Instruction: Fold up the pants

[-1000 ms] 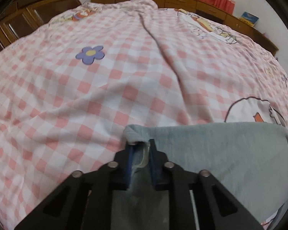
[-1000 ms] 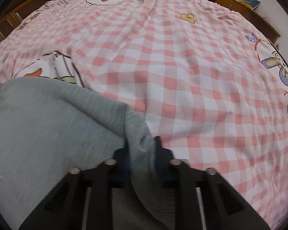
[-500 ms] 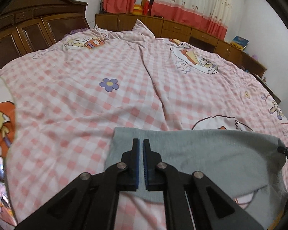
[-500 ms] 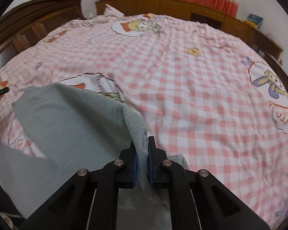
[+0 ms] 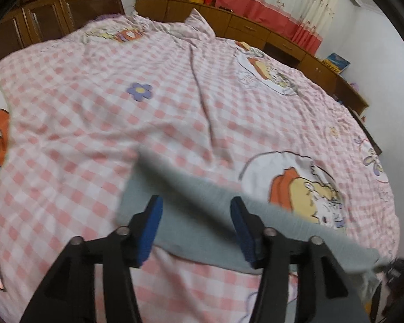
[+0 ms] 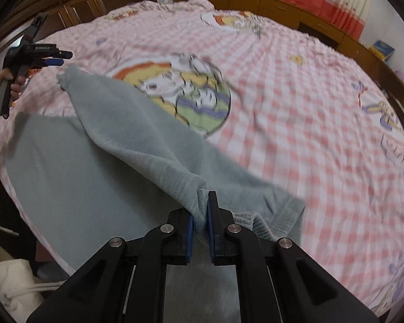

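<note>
At far left of the right wrist view, the left gripper (image 6: 55,58) hovers above the pink checked bedspread (image 6: 296,102), its jaws spread wide and empty (blue pads visible). The grey pants (image 6: 75,167) fill the lower left of the frame. At bottom centre, the right gripper (image 6: 200,215) pinches their bunched edge.

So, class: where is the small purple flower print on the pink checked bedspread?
In the left wrist view, the purple flower print sits left of centre on the pink checked bedspread, beyond the grey pants.
</note>
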Demonstrator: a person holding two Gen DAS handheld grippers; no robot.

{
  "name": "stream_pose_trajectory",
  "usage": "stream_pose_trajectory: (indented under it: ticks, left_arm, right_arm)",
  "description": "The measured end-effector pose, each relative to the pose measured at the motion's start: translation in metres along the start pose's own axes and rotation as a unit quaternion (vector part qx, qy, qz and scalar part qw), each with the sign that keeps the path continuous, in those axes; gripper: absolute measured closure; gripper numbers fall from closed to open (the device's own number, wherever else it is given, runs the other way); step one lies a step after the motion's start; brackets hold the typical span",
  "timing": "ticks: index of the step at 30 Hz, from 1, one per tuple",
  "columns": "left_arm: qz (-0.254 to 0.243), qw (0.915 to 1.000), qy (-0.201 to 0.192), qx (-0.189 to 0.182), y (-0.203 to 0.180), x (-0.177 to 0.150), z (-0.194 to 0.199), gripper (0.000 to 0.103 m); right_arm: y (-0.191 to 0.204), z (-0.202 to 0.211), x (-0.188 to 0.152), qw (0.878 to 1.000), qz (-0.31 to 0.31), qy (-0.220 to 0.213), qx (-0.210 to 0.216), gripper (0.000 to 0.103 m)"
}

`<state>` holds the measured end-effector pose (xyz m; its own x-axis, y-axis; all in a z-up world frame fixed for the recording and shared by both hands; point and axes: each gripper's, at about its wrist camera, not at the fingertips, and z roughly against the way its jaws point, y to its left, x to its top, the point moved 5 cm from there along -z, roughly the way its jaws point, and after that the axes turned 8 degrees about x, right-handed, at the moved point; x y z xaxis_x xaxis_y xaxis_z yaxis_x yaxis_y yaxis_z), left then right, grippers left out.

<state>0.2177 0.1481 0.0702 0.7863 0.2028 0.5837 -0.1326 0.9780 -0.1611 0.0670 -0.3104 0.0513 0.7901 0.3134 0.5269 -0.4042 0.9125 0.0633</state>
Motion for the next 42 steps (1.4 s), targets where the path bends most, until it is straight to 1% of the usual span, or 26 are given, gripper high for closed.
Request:
stream_pose_trajectory:
  ticks: [2,4,6,9,10,13,17,23,27,31,36,39,42]
  left_arm:
    - [-0.003,0.9998,0.020,-0.009,-0.014,-0.005,-0.010,0.042]
    - [-0.004,0.9992,0.038,-0.006,-0.022,-0.011,-0.021,0.042]
    - [0.005,0.9985,0.055,-0.002,-0.027,-0.020,-0.029,0.042]
    - [0.017,0.9981,0.057,-0.018,-0.030,-0.031,-0.027,0.042]
    - [0.018,0.9979,0.057,-0.022,-0.032,-0.035,-0.026,0.042]
    - [0.018,0.9974,0.062,-0.031,-0.035,-0.044,-0.021,0.042]
    - [0.019,0.9970,0.071,-0.024,-0.036,-0.050,-0.021,0.042]
    - [0.047,0.9953,0.079,-0.028,-0.030,-0.061,-0.028,0.042]
    - [0.068,0.9929,0.085,-0.047,-0.030,-0.066,-0.035,0.042]
    - [0.087,0.9911,0.081,-0.059,-0.030,-0.064,-0.037,0.042]
    - [0.097,0.9896,0.074,-0.076,-0.030,-0.062,-0.034,0.042]
    - [0.093,0.9898,0.080,-0.073,-0.029,-0.060,-0.041,0.042]
    - [0.107,0.9883,0.080,-0.073,-0.028,-0.055,-0.051,0.042]
  right_arm:
    - [-0.005,-0.005,-0.007,1.000,-0.016,0.002,0.009,0.094]
    - [-0.008,-0.007,-0.008,1.000,-0.025,-0.002,0.014,0.094]
    - [-0.010,-0.004,-0.005,0.999,-0.033,-0.011,0.019,0.094]
    - [-0.019,0.010,0.008,0.998,-0.052,-0.039,0.025,0.094]
    - [-0.025,0.019,0.017,0.996,-0.059,-0.055,0.024,0.094]
    - [-0.035,0.036,0.037,0.994,-0.066,-0.084,0.023,0.094]
    - [-0.043,0.045,0.054,0.991,-0.079,-0.101,0.025,0.094]
    - [-0.044,0.046,0.055,0.991,-0.083,-0.099,0.019,0.094]
    - [-0.044,0.047,0.051,0.992,-0.083,-0.096,0.016,0.094]
    - [-0.043,0.043,0.050,0.992,-0.086,-0.090,0.013,0.094]
    - [-0.048,0.041,0.054,0.992,-0.093,-0.088,0.012,0.094]
    - [-0.048,0.038,0.054,0.992,-0.093,-0.084,0.012,0.094]
    - [-0.048,0.035,0.053,0.993,-0.093,-0.078,0.011,0.094]
